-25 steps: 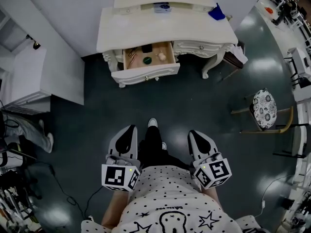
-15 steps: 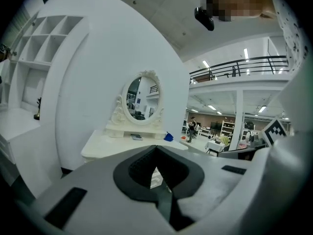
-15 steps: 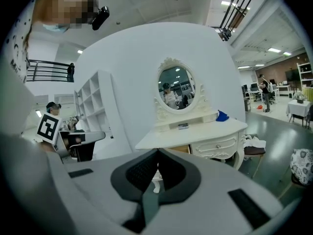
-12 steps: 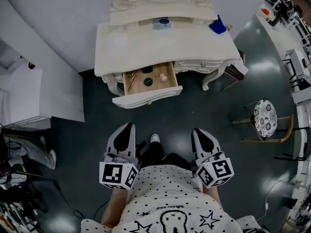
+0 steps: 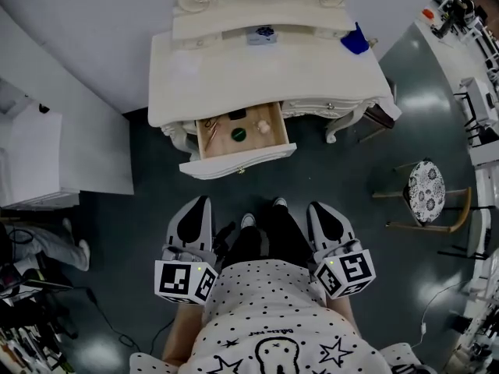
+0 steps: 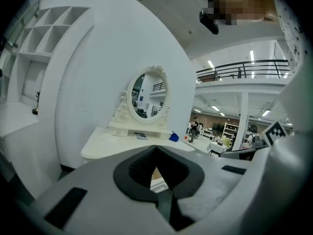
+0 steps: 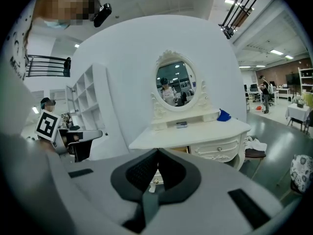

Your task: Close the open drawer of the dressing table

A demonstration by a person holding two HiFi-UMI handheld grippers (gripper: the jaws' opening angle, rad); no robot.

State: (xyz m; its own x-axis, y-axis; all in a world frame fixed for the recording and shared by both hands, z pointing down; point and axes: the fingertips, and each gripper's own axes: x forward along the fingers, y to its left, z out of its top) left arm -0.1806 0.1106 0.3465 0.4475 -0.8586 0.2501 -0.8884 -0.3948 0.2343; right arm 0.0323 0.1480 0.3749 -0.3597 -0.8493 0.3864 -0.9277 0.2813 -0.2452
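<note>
The left gripper (image 5: 201, 206) and right gripper (image 5: 316, 209) sit at the person's waist, jaws closed and empty, probably set for pushing. The open drawer (image 5: 238, 163) juts from under the tabletop (image 5: 265, 72), well ahead of both jaw tips. Its small contents are unclear; in the 2 gripper views the jaws hide most of it.

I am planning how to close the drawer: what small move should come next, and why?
Probably move forward and bring the left gripper to the drawer front. The drawer stands pulled out of the dressing table; that gripper and the right gripper are shut and empty, with floor between them and the drawer.
</note>
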